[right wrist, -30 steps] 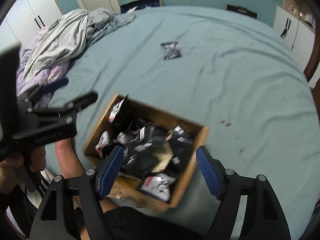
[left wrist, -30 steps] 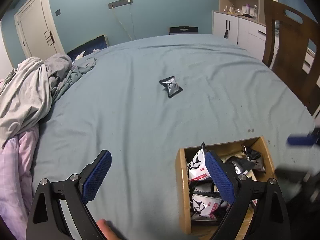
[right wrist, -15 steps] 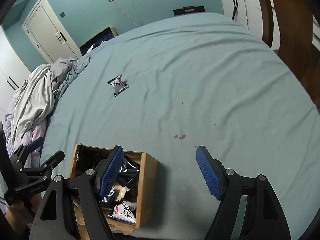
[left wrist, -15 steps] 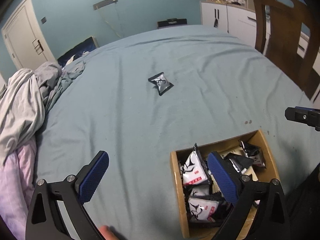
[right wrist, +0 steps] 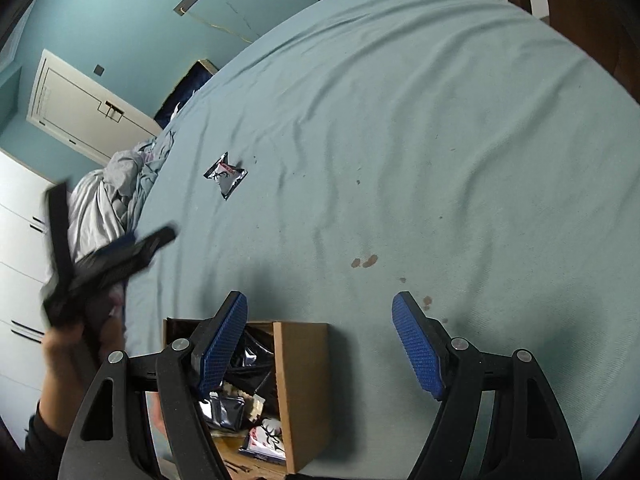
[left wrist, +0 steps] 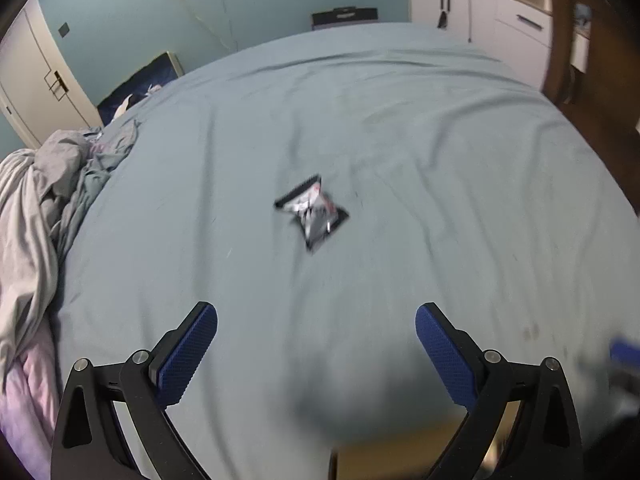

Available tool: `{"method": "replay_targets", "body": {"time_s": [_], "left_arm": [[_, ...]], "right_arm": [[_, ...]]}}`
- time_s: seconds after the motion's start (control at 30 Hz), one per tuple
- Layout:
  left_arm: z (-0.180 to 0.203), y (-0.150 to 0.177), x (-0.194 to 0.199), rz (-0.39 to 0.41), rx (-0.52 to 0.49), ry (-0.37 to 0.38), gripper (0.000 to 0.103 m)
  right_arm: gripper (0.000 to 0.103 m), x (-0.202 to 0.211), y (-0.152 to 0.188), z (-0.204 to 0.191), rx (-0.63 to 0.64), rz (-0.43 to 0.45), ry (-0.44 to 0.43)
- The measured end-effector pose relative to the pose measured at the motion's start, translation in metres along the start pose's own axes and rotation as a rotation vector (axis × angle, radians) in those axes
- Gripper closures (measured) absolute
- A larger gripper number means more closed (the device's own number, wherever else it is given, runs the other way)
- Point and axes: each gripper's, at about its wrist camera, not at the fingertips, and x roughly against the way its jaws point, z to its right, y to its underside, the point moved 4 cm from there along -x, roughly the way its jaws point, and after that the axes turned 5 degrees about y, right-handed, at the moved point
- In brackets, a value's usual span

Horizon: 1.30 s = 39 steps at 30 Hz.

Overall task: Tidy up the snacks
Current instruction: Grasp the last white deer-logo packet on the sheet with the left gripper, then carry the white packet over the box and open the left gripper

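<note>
One black and silver snack packet (left wrist: 314, 211) lies alone on the blue bedsheet (left wrist: 400, 140), ahead of my left gripper (left wrist: 316, 322), which stands open with nothing between its fingers. The same packet (right wrist: 226, 175) shows far off in the right wrist view. A brown cardboard box (right wrist: 302, 380) holding several snack packets sits at the near edge, under the left finger of my right gripper (right wrist: 320, 312), which is open and empty. The left gripper (right wrist: 152, 240) appears blurred at the left of that view, held by a hand (right wrist: 64, 368). The box corner (left wrist: 400, 454) shows blurred at the bottom of the left wrist view.
Crumpled grey and pink bedding (left wrist: 36, 216) is piled at the left of the bed. A dark wooden chair (left wrist: 592, 80) and white cabinets (left wrist: 472, 8) stand at the far right. Small brown stains (right wrist: 364, 262) mark the sheet.
My left gripper moved forward over the sheet toward the lone packet, so the box slid almost out of its view. The right gripper rolled and shifted right, off the box.
</note>
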Motion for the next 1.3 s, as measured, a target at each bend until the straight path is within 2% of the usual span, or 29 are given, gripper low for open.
{"method": "replay_targets", "body": {"time_s": [0.13,0.23,0.37,0.43,0.53,0.57,0.6,0.63,0.67,0.8,1.0,1.13,1.3], "left_arm": [[0.0,-0.037,-0.052,-0.046,0.027,-0.029,0.002],[-0.005,-0.056,-0.089,-0.092,0.068,-0.018,0.002],[-0.016,-0.067,-0.127,-0.147,0.152,-0.031,0.002],[-0.021,-0.069,-0.143,-0.183,0.191,-0.009,0.002],[-0.03,-0.07,-0.154,-0.199,0.255,0.051,0.011],[-0.034,-0.071,-0.152,-0.181,0.278,0.054,0.021],[-0.036,-0.072,-0.15,-0.172,0.283,0.049,0.039],[-0.038,-0.073,-0.146,-0.161,0.281,0.046,0.051],[-0.039,-0.073,-0.142,-0.155,0.278,0.048,0.056],[-0.041,-0.062,-0.112,-0.142,0.271,0.051,0.058],[-0.031,-0.034,-0.039,-0.073,0.137,0.016,0.058],[-0.022,0.005,0.027,-0.032,0.074,0.059,0.058],[-0.004,0.058,0.081,-0.012,-0.028,0.099,0.058]], "right_arm": [[0.029,-0.007,0.002,0.001,0.014,-0.034,-0.011],[0.029,-0.013,0.001,0.001,0.035,-0.051,-0.016],[0.029,-0.022,-0.002,0.001,0.045,-0.076,-0.014],[0.029,-0.023,-0.004,0.002,0.05,-0.08,-0.018],[0.029,-0.024,-0.006,0.001,0.061,-0.068,-0.002],[0.029,-0.025,-0.006,0.001,0.064,-0.063,0.004],[0.029,-0.024,-0.008,0.002,0.067,-0.059,0.009],[0.029,-0.024,-0.008,0.002,0.068,-0.058,0.012],[0.029,-0.025,-0.007,0.001,0.068,-0.057,0.014],[0.029,-0.026,-0.004,-0.001,0.067,-0.044,0.027],[0.029,-0.017,-0.002,-0.006,0.068,-0.017,0.056],[0.029,-0.007,0.003,-0.013,0.077,0.013,0.077],[0.029,0.008,0.012,-0.021,0.091,0.051,0.104]]}}
